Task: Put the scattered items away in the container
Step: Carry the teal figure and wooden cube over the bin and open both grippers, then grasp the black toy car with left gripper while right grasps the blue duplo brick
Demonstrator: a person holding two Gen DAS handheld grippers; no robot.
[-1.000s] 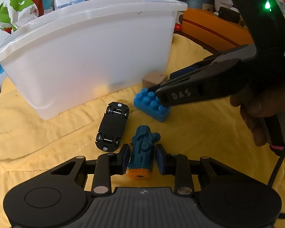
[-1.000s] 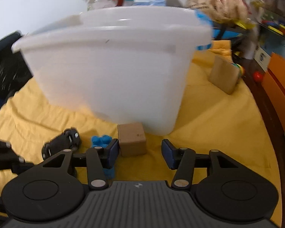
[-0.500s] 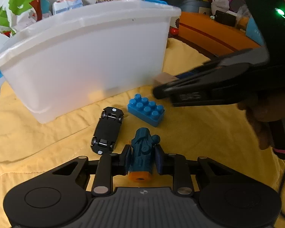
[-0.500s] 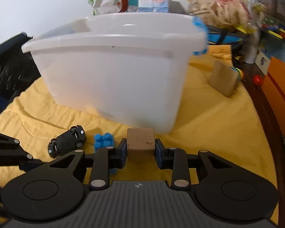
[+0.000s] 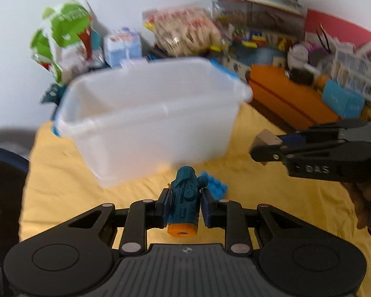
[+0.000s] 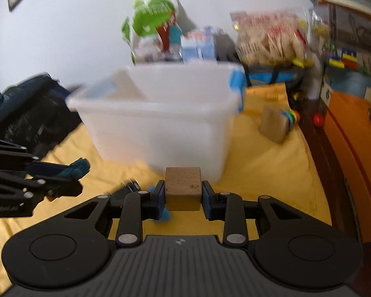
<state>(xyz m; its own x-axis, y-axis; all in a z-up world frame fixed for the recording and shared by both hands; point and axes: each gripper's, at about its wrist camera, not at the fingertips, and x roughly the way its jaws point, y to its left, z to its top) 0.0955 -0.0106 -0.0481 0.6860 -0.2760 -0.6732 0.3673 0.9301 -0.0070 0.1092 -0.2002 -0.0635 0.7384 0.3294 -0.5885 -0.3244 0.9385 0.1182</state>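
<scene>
My left gripper [image 5: 184, 204] is shut on a teal toy with an orange base [image 5: 184, 203], held above the yellow cloth in front of the white plastic bin [image 5: 148, 123]. A wooden cube [image 6: 183, 188] sits clamped in my right gripper [image 6: 183, 193], also lifted and facing the bin [image 6: 158, 128]. Seen from the left wrist, the right gripper [image 5: 264, 146] carries that cube [image 5: 266, 137] at the right. In the right wrist view the left gripper [image 6: 76, 170] shows at the left with the teal toy. A blue studded brick [image 5: 214, 188] lies on the cloth beyond the teal toy.
A black toy car [image 6: 129, 186] lies on the cloth, mostly hidden behind my right gripper. A brown block with coloured rings [image 6: 275, 123] rests right of the bin. Snack bags and cartons [image 5: 69, 39] crowd behind the bin; an orange cabinet [image 5: 291, 99] stands at the right.
Both grippers closed, the left on the teal toy and the right on the wooden cube, then rose off the cloth. The bin's open top has come into view.
</scene>
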